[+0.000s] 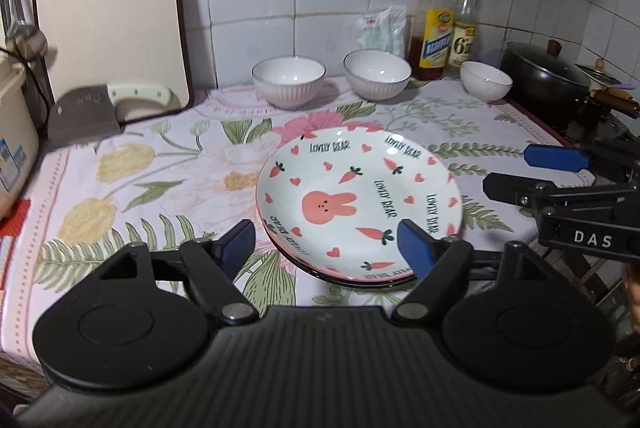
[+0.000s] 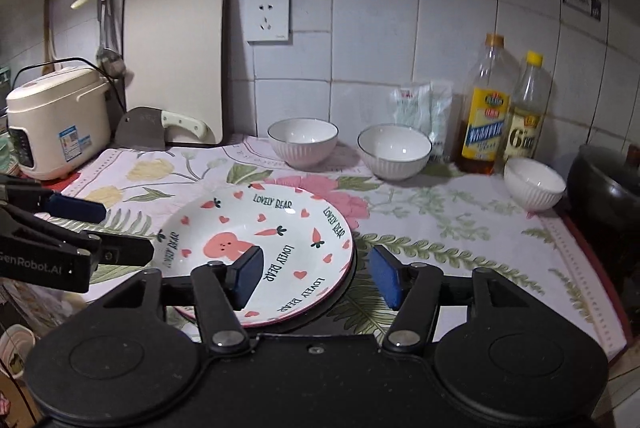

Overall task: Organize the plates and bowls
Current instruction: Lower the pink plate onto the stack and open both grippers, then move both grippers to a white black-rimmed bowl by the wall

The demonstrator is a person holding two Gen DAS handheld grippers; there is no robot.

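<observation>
Closest to us, the stack of rabbit plates [image 1: 360,204] lies flat on the floral cloth [image 1: 160,172], between our left gripper [image 1: 328,242] and right gripper [image 2: 316,276]. Both stand open, holding nothing, pads clear of the rim. Three white bowls sit apart along the wall beyond: left bowl [image 2: 303,142], middle bowl [image 2: 394,151], small bowl [image 2: 534,188] nearest our right side. Only the right view shows the rice cooker [image 2: 56,120]; only the left shows the pot's [image 1: 544,76] lid.
</observation>
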